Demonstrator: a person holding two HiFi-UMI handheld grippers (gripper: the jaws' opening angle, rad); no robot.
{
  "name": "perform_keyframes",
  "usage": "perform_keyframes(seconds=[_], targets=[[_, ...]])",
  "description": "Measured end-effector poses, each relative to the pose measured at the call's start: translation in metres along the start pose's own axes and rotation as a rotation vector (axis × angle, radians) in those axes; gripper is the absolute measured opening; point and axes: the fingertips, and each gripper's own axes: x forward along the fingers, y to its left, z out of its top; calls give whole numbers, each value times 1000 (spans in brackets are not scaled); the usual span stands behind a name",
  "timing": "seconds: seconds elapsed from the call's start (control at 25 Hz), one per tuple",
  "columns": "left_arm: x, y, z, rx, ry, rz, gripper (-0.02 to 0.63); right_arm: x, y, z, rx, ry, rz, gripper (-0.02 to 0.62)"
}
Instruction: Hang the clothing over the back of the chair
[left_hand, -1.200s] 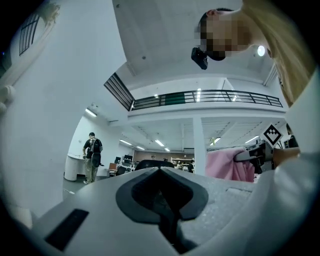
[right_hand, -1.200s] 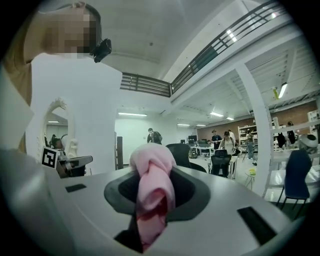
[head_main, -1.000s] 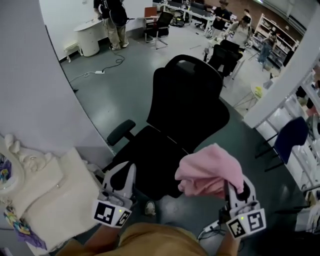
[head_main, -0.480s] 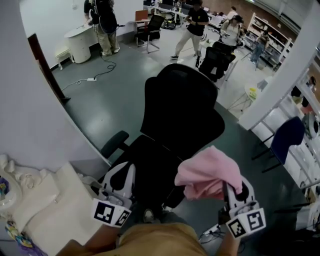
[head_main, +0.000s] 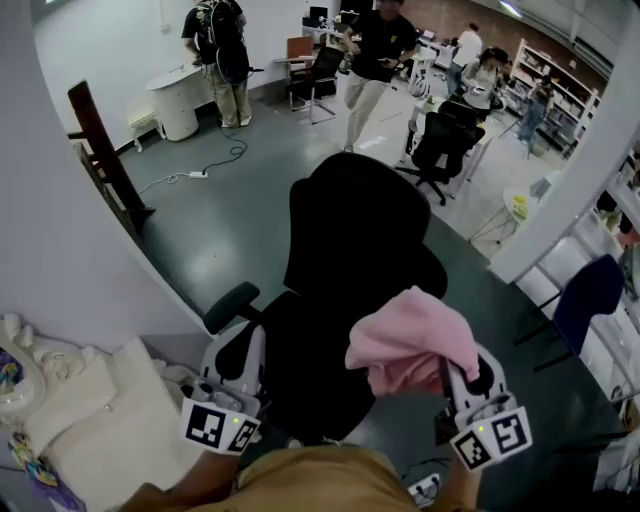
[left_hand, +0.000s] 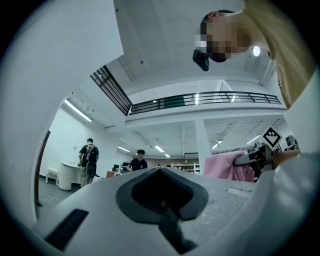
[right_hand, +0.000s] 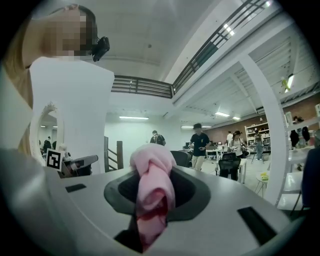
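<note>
My right tongs (head_main: 455, 375) grip bunched pink cloth garment (head_main: 410, 340), held in air over near edge of black high-backed office chair (head_main: 360, 230). My left tongs (head_main: 240, 350) closed, empty. Draping over backrest not yet done.

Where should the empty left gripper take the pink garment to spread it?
Probably the loose upper fold of the pink garment, coming from its left: it bulges clear above the right gripper, which pinches the lower bunch, and faces the left gripper.

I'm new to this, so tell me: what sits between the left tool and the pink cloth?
In the head view, the black office chair's seat lies between the left tool and the pink garment.
</note>
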Motion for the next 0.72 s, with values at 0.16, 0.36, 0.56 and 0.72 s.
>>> perform_keyframes(seconds=[0.16, 0.36, 0.56, 0.72], targets=[[13, -8, -5, 14, 22, 37, 5, 18, -14, -1, -12, 15, 56, 104], [22, -12, -11, 30, 26, 67, 5, 38, -29, -1, -8, 8, 104, 106], [25, -10, -4, 50, 5, 92, 3, 60, -32, 12, -25, -21, 156, 104], [24, -8, 0, 61, -4, 106, 5, 81, -36, 24, -22, -42, 187, 106]])
